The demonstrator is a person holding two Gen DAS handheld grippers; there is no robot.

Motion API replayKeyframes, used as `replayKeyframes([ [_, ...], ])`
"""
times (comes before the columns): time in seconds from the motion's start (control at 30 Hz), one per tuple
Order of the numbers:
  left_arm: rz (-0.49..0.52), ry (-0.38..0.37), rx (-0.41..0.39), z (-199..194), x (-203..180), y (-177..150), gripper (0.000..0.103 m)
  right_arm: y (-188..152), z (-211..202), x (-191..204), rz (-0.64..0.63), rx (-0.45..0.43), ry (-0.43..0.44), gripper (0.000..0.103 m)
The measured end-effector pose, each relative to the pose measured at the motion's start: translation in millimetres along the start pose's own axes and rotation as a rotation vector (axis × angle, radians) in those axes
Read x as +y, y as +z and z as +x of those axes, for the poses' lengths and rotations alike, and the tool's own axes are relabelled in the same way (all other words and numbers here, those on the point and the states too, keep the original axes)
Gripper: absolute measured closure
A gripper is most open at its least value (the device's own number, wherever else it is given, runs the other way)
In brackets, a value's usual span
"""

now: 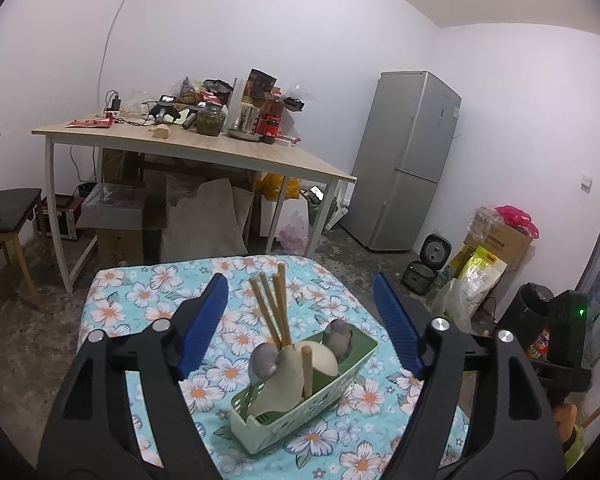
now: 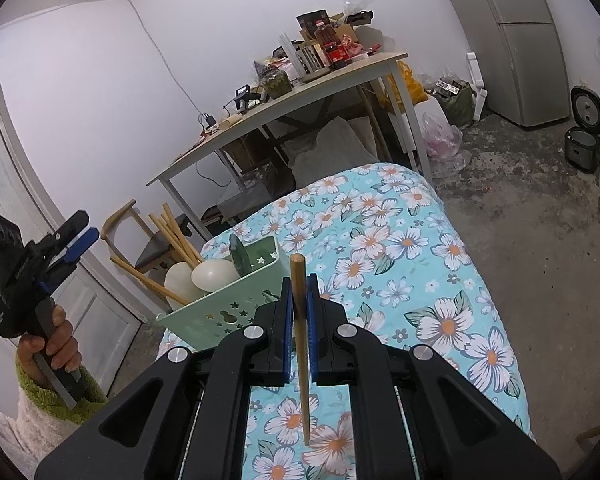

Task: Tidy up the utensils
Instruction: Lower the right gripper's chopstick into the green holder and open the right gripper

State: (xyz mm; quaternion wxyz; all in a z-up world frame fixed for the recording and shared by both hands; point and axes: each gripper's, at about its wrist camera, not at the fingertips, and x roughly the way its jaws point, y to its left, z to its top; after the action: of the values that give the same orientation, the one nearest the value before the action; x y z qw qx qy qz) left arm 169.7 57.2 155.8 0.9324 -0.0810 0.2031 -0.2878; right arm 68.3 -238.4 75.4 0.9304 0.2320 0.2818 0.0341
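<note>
We are in a lived-in room of a home: a silver fridge (image 1: 408, 160) stands in the corner, a rice cooker (image 1: 422, 270) sits on the bare concrete floor (image 1: 360, 252), a cluttered wooden worktop (image 1: 204, 148) holds jars and bottles, and a floral cloth (image 2: 400, 248) covers our worktop.

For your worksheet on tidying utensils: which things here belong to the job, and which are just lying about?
Belongs to the job:
green basket
chopsticks in it
chopstick held by the right gripper
spoons

Lying about:
fridge
cluttered table
rice cooker
</note>
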Motion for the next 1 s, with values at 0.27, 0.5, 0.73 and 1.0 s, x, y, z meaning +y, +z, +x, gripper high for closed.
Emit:
replayKeyframes([
  [0.27,0.001,0.037,0.017,-18,10,-14,0.023,2,-4,7,-0.015,-0.013,0.002,0.096],
  [0.5,-0.039,0.088,0.076,-26,31,-41,0.019,13,-6,19,-0.045,-0.032,0.012,0.096],
  [0.73,-0.115,0.144,0.158,-27,54,-74,0.019,51,-15,48,-0.13,-0.117,0.05,0.096],
  [1.0,-0.116,0.157,0.218,-25,55,-103,0.019,100,-3,98,-0.245,-0.201,0.128,0.097],
])
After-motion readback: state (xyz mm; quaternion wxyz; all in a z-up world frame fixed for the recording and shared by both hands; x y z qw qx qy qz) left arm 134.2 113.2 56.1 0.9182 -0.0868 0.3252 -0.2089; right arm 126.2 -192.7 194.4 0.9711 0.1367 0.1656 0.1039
